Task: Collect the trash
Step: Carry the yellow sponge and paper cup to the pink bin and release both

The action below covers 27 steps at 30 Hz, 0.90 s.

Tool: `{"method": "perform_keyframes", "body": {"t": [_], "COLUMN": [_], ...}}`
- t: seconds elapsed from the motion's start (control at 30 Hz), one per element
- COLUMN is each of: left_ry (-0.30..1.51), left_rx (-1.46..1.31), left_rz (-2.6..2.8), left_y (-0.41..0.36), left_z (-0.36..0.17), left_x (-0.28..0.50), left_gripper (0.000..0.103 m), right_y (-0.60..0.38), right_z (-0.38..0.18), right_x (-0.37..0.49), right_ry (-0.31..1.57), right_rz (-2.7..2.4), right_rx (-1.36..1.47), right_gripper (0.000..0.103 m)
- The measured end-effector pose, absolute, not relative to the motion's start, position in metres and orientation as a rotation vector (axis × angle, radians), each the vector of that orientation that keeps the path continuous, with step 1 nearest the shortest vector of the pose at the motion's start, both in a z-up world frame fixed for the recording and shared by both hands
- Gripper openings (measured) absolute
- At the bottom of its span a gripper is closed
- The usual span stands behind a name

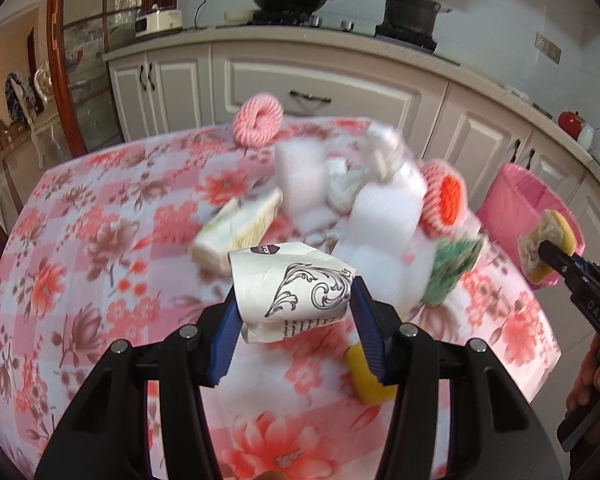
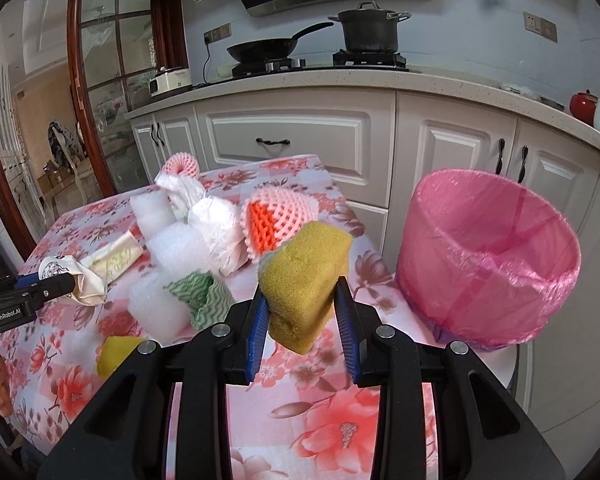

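My left gripper (image 1: 296,300) is shut on a crumpled white paper cup (image 1: 292,284) with black scrollwork, held above the floral tablecloth (image 1: 100,240). From the right wrist view, the same cup (image 2: 88,286) sits in the left gripper (image 2: 71,279) at the far left. My right gripper (image 2: 300,296) is shut on a yellow sponge (image 2: 304,264), lifted over the table's right side, left of the pink-lined trash bin (image 2: 488,264). The left wrist view has this sponge (image 1: 548,236) in front of the bin (image 1: 512,196).
On the table lie white foam blocks (image 2: 176,248), a knotted white bag (image 2: 216,220), two pink foam nets (image 2: 278,216), a green patterned cloth (image 2: 202,300), a tissue pack (image 2: 116,256) and a second yellow sponge (image 2: 116,354). Kitchen cabinets (image 2: 292,128) stand behind.
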<state>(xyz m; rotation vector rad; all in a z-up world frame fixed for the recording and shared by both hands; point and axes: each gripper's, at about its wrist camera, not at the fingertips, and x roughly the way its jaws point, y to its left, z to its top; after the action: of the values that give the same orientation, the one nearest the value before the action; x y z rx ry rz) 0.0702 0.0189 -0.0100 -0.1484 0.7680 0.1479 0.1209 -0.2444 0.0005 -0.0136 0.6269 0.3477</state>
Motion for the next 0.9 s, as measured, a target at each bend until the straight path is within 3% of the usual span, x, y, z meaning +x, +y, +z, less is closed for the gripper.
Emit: {"method": "perform_keyframes", "body": {"t": [0.3, 0.9], "left_ry": [0.663, 0.650], "left_rx": [-0.092, -0.028], "left_rz": [0.019, -0.308], "left_y": [-0.039, -0.208], "left_z": [0.039, 0.068], "left_x": [0.111, 0.219], "left_gripper": [0.051, 0.051], "right_y": [-0.287, -0.408], "right_z": [0.030, 0.034], "right_x": [0.149, 0.210], "right_ry": [0.568, 0.573], "right_rz": [0.300, 0.173], "right_rx": [0.011, 0.038], "right_gripper": [0.032, 0.032]}}
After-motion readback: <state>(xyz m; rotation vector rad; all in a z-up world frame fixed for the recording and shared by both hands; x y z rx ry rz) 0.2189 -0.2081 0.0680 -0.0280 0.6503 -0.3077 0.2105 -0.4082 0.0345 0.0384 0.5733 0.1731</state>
